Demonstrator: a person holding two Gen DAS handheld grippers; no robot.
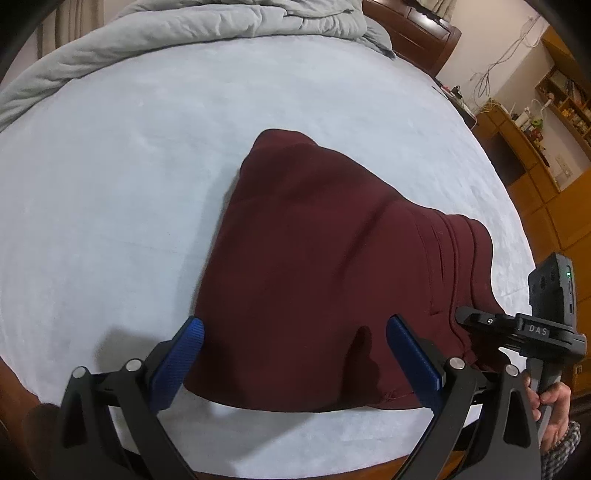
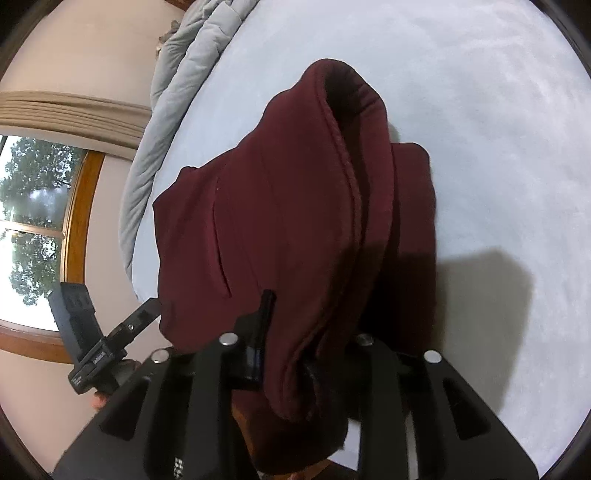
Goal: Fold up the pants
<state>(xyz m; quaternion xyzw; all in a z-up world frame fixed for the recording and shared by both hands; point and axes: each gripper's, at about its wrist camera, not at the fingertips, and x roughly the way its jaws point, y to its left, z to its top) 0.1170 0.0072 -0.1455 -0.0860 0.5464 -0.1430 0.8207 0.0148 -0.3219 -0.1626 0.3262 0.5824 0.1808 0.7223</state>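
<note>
The maroon pants (image 1: 325, 266) lie folded into a thick pad on the pale blue sheet of the bed (image 1: 110, 177), toward its near edge, and everything else can be placed from them.

Far to their left and behind them, a grey quilt (image 1: 177, 33) is bunched along the back of the bed. At the pants' near left corner hang the left tongs (image 1: 295, 354), spread wide: one blue pad (image 1: 184, 354) sits just off the cloth's left edge over the sheet, the other over the cloth itself, and neither presses on anything.

At the pants' near right edge, the left wrist view shows the right tongs (image 1: 465, 314) coming in from the side, held by a hand (image 1: 554, 402) in a checked sleeve. Seen from their own camera, these tongs (image 2: 295, 347) have the thick waistband end of the pants (image 2: 295, 221) bunched up between the two fingers and lifted off the sheet; the cloth hides the right finger, so I cannot tell whether the pads really bear on it.

Beyond the pants on the right, past the bed's edge, stand wooden shelves (image 1: 546, 122).
</note>
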